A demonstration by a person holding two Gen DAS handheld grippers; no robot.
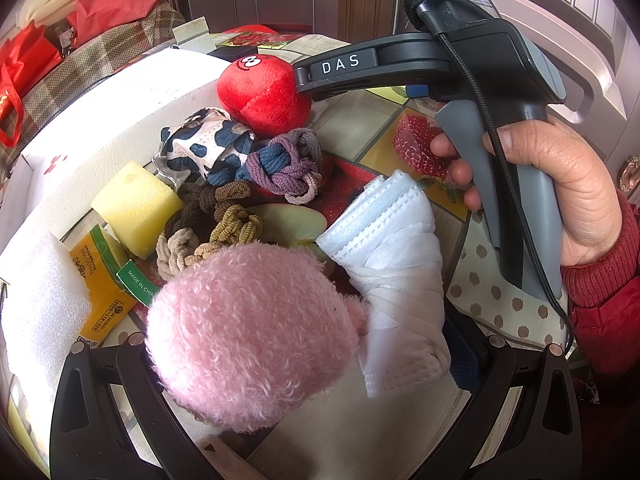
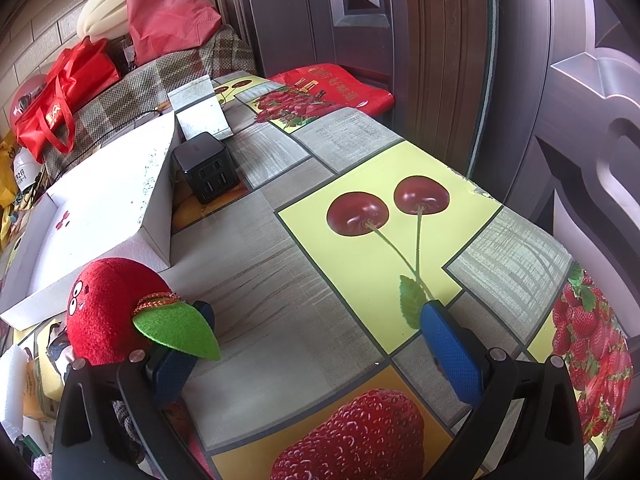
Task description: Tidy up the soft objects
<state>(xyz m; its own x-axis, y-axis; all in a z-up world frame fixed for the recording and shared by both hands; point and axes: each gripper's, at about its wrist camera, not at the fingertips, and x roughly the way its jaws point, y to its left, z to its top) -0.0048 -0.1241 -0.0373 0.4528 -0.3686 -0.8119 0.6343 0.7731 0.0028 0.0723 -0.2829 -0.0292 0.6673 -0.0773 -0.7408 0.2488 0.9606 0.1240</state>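
A fluffy pink plush [image 1: 248, 332] and a white bundle of face masks [image 1: 396, 272] fill the gap between the spread fingers of my left gripper [image 1: 304, 364]; its left pad is hidden behind the plush. Beyond them lie a yellow sponge [image 1: 136, 208], several knotted hair ties [image 1: 224, 224], a cow-pattern cloth [image 1: 204, 144] and a red apple plush [image 1: 260, 92]. My right gripper [image 2: 316, 344], held by a hand [image 1: 572, 200], is open with nothing between its pads. The red apple plush [image 2: 104, 312] sits just outside its left finger, the green leaf [image 2: 180, 332] covering that pad.
An open white box [image 2: 112, 208] stands at the left of the fruit-print table [image 2: 360, 252], with a black cube charger [image 2: 206, 168] behind it. White foam [image 1: 40, 300] and a yellow packet [image 1: 100, 280] lie near left. Red bags [image 2: 68, 92] sit beyond; a door [image 2: 560, 120] is at right.
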